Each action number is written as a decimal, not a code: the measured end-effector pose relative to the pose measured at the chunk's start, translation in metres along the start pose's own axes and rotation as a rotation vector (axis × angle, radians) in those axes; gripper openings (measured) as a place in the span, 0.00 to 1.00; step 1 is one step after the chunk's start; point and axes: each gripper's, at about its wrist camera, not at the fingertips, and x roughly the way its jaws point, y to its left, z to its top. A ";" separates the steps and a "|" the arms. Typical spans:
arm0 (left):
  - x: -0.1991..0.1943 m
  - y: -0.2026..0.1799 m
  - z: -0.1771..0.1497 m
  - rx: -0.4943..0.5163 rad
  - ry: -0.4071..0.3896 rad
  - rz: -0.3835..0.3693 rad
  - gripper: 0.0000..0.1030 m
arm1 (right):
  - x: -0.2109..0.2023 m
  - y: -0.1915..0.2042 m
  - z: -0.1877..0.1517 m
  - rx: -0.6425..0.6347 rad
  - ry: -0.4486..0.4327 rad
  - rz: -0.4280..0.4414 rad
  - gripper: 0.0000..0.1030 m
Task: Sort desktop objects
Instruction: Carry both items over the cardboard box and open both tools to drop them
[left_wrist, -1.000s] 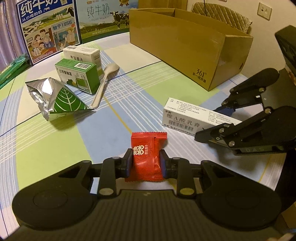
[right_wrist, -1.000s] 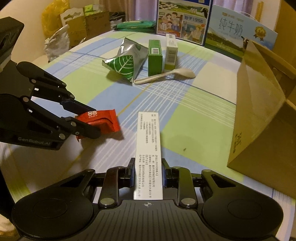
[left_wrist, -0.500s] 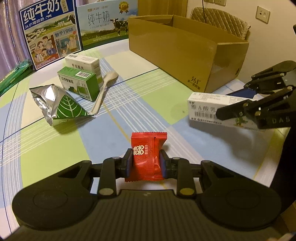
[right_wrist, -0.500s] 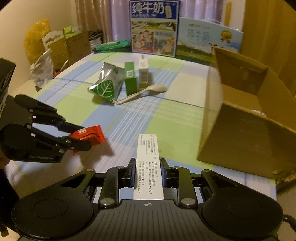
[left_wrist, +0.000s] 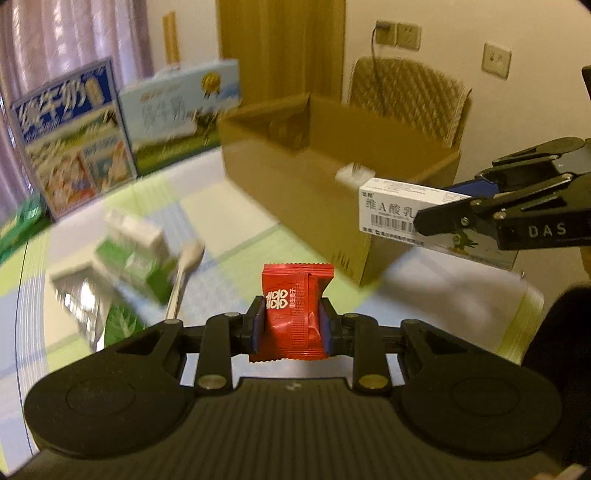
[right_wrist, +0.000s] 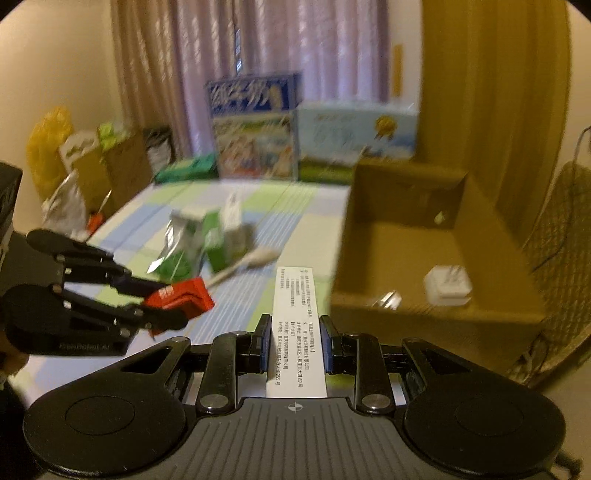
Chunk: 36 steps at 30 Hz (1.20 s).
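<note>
Your right gripper (right_wrist: 294, 341), jaws closed across the white carton (right_wrist: 295, 325), is nearer the cardboard box (right_wrist: 424, 236), carton pointing lengthwise toward its front-left corner, while your left gripper (left_wrist: 291, 328) stays pinched on the red packet (left_wrist: 293, 310) farther back over the table.

two milk cartons (right_wrist: 255, 129) standing at the table's far edge before purple curtains (right_wrist: 280, 48); quilted chair (left_wrist: 406, 96) behind; wall sockets (left_wrist: 404, 36) above; yellow bag (right_wrist: 48, 136) at left.
</note>
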 end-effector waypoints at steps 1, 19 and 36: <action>0.001 -0.004 0.010 0.007 -0.013 -0.004 0.24 | -0.003 -0.006 0.006 0.003 -0.014 -0.013 0.22; 0.098 -0.046 0.126 0.038 -0.035 -0.077 0.24 | 0.033 -0.118 0.049 0.073 -0.011 -0.133 0.22; 0.084 -0.023 0.109 0.005 -0.063 -0.021 0.37 | 0.060 -0.129 0.049 0.107 0.012 -0.106 0.22</action>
